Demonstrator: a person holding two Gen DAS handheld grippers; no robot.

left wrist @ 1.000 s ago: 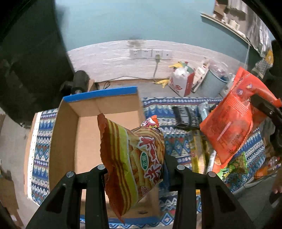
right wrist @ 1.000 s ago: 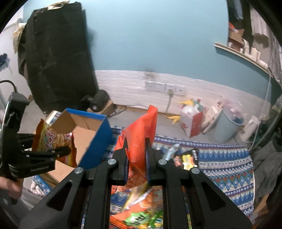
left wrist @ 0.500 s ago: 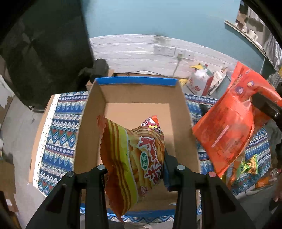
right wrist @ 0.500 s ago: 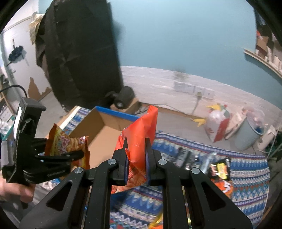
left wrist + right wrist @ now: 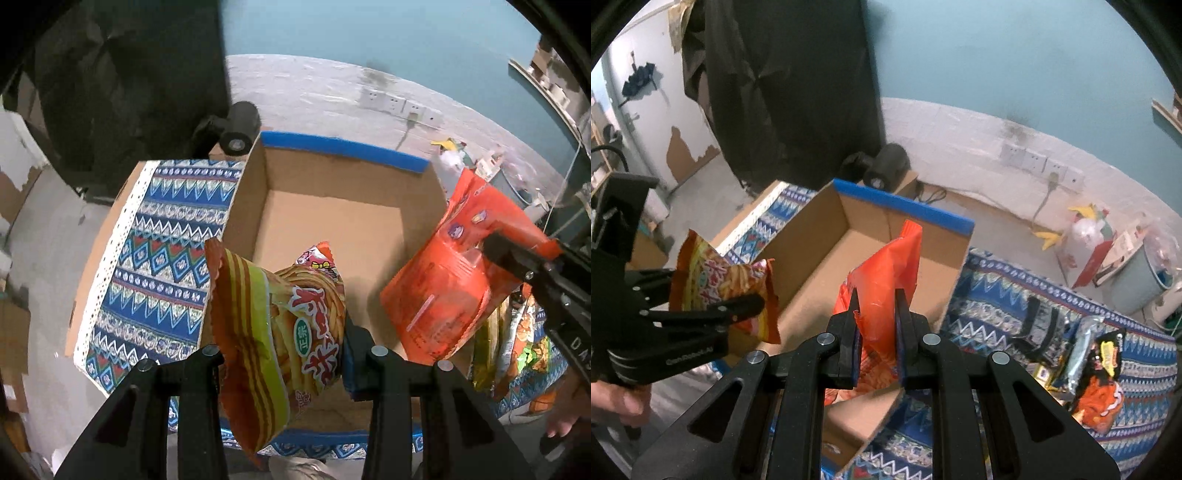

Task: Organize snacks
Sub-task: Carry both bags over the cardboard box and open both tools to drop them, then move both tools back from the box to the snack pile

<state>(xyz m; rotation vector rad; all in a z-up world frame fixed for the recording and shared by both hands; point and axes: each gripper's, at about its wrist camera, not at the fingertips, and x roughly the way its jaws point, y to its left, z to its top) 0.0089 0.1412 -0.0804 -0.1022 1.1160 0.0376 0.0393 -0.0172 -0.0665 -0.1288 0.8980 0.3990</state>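
Snack bags hang from both grippers above an open cardboard box (image 5: pixel 332 229) that sits on a table covered with a blue patterned cloth (image 5: pixel 155 258). The left gripper (image 5: pixel 284 354) has its fingers (image 5: pixel 207 365) closed part-way onto a striped orange and green bag of fries (image 5: pixel 280 325), pinching it from both sides so that it hangs upright over the near edge of the box; the right wrist view shows the same bag held beside the box's left wall. The right gripper (image 5: pixel 875 325) has its fingers (image 5: pixel 849 332) clamped narrowly on the edge of a plain orange bag (image 5: pixel 886 273), which stands upright between them and hangs over the box's right wall. The box has a blue-taped rim (image 5: pixel 905 206) along its far wall, and its floor looks bare where visible. More snack packets (image 5: pixel 1097 373) lie in a loose pile on the cloth to the right of the box, well apart from both held bags. Beyond the table, a black round object (image 5: pixel 240 129) sits near the box's far left corner, and a row of wall sockets (image 5: pixel 1041 166) is set in the white lower part of the wall.
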